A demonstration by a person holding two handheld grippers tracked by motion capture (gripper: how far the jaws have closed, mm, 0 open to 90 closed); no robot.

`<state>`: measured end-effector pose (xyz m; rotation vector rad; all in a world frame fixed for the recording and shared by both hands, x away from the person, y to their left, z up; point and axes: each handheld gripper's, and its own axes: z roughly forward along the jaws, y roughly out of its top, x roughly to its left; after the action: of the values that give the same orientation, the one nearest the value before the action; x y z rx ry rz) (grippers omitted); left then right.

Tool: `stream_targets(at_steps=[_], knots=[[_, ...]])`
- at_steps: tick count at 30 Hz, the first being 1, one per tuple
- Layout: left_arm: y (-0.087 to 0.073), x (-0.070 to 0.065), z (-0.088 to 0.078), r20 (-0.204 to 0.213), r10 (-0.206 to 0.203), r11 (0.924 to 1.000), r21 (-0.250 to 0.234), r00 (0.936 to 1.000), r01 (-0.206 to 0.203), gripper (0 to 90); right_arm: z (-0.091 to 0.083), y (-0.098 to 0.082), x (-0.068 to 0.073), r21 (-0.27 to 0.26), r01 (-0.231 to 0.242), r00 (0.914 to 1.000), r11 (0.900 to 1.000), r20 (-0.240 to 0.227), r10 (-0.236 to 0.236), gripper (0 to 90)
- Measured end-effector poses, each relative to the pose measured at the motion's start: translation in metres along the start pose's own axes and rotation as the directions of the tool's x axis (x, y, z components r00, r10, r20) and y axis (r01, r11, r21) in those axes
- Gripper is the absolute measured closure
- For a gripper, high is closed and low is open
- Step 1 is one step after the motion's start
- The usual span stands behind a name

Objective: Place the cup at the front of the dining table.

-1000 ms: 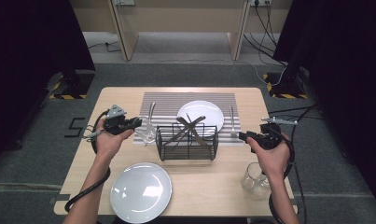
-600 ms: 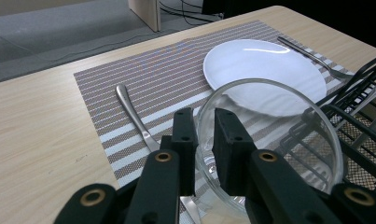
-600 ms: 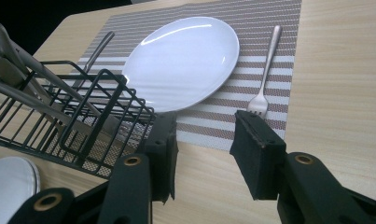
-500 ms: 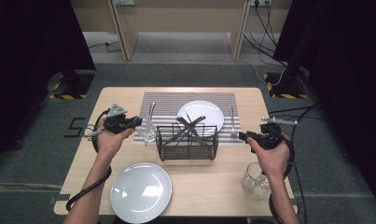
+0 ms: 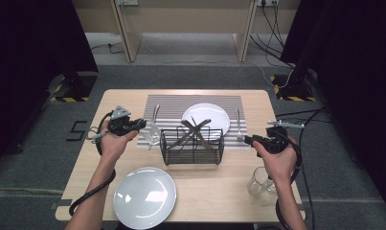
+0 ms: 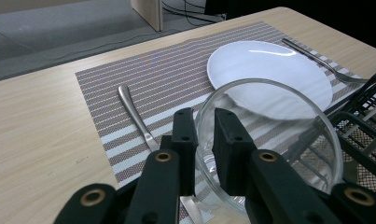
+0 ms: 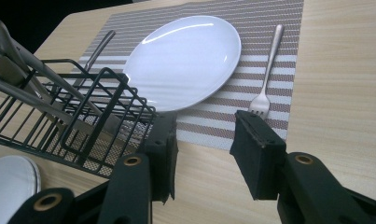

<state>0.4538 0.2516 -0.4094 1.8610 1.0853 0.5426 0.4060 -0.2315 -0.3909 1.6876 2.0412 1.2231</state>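
At the left edge of the striped placemat (image 5: 195,108), a clear glass (image 6: 269,140) sits with its rim clamped between the jaws of the left gripper (image 6: 202,133), one jaw inside and one outside. A spoon (image 6: 136,116) lies just beside it. The right gripper (image 7: 204,133) hangs released over the wooden table (image 5: 229,187), near a fork (image 7: 267,70). Grey carpet and cables surround the table. Between the grippers stands a black wire basket (image 5: 193,146) of cutlery, partly covering a white plate (image 5: 207,115). Another plate (image 5: 145,196) and a second glass (image 5: 260,184) sit nearer the person. The held glass's base is hidden behind the jaws.
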Motion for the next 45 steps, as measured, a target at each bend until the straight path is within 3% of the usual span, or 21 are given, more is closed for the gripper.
stream_targets(at_steps=[45], knots=[[0.002, 0.006, 0.014, -0.019, -0.012, 0.9999, -0.012, 0.9997, 0.012, 78.7, 0.000, 0.000, 0.000, 0.000, 0.000, 1.0000, 1.000, 0.001, 0.000, 59.5]])
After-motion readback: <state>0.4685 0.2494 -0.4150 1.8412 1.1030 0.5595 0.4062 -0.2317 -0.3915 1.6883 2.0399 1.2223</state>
